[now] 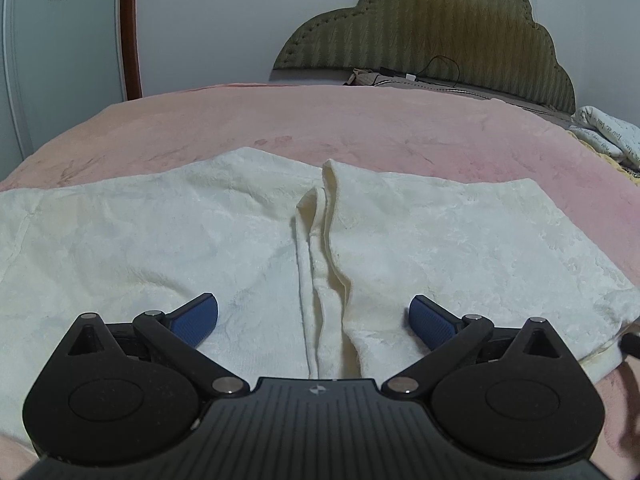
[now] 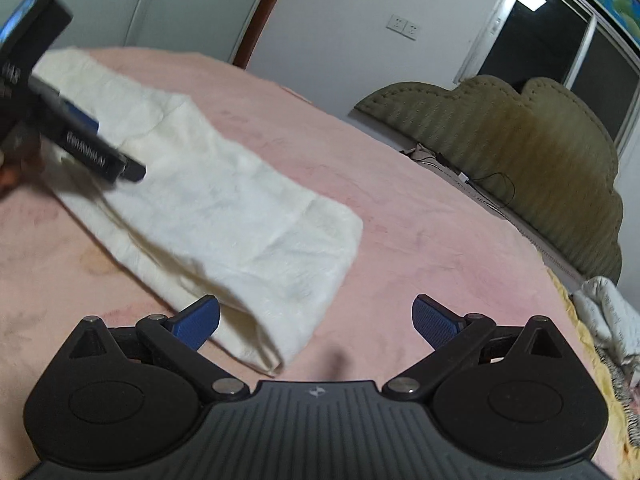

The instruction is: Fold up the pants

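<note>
Cream-white pants (image 1: 160, 232) lie spread flat on a pink bed cover, legs going out to left and right, with a raised seam fold (image 1: 320, 264) down the middle. My left gripper (image 1: 314, 320) hovers open just above that fold, blue pads on either side, holding nothing. In the right wrist view the same pants (image 2: 224, 208) look like a long folded strip. My right gripper (image 2: 316, 320) is open above the near end of the strip; its left pad (image 2: 198, 322) sits over the cloth's corner. The left gripper (image 2: 76, 136) shows at the upper left over the pants.
The pink bed cover (image 1: 360, 128) spreads widely around the pants. An olive padded headboard (image 1: 440, 32) stands at the back with a cable and charger (image 1: 412, 76) at its foot. A printed white pillow (image 1: 608, 136) lies at the right edge. A dark window (image 2: 552, 48) is behind.
</note>
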`<state>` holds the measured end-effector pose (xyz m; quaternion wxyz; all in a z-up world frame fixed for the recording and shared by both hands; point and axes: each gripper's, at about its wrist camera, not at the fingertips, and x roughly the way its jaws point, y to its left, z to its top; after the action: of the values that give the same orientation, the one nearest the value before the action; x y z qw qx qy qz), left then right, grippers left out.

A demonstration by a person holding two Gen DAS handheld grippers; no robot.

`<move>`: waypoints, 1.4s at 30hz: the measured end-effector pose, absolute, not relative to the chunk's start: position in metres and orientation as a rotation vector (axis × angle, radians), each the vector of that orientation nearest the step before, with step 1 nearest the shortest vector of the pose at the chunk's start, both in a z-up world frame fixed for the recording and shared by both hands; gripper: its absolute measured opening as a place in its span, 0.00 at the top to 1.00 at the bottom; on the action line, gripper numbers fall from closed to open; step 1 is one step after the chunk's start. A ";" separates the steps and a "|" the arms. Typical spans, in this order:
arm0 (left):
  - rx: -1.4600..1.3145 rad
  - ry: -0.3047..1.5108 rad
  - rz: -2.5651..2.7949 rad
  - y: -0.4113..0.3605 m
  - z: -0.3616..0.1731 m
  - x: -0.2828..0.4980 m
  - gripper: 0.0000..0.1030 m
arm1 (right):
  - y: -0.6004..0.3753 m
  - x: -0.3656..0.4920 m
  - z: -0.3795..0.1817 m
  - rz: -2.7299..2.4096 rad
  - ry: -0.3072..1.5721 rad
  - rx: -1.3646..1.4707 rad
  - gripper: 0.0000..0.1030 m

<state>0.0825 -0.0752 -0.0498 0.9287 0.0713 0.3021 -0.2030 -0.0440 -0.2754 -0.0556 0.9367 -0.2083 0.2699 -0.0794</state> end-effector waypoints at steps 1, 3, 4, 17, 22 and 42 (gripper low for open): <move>0.149 0.619 -0.415 -0.076 -0.050 0.083 0.00 | -0.271 -0.043 -0.060 -0.171 0.560 -0.461 0.00; 0.159 0.620 -0.411 -0.077 -0.050 0.082 0.00 | -0.268 -0.044 -0.065 -0.194 0.532 -0.530 0.00; 0.164 0.619 -0.410 -0.078 -0.051 0.082 0.00 | -0.269 -0.042 -0.067 -0.273 0.534 -0.563 0.00; 0.123 0.601 -0.411 -0.077 -0.039 0.072 0.00 | -0.308 -0.045 -0.013 -0.106 0.411 -0.051 0.00; 0.161 0.609 -0.401 -0.077 -0.050 0.073 0.00 | -0.289 -0.004 -0.057 -0.247 0.585 -0.237 0.00; 0.144 0.619 -0.404 -0.077 -0.052 0.074 0.00 | -0.280 -0.006 -0.063 0.022 0.558 0.122 0.00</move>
<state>0.0743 -0.0770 -0.0518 0.9299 0.0704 0.3022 -0.1975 -0.0064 -0.2801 -0.0630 0.9594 0.0600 0.2753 0.0106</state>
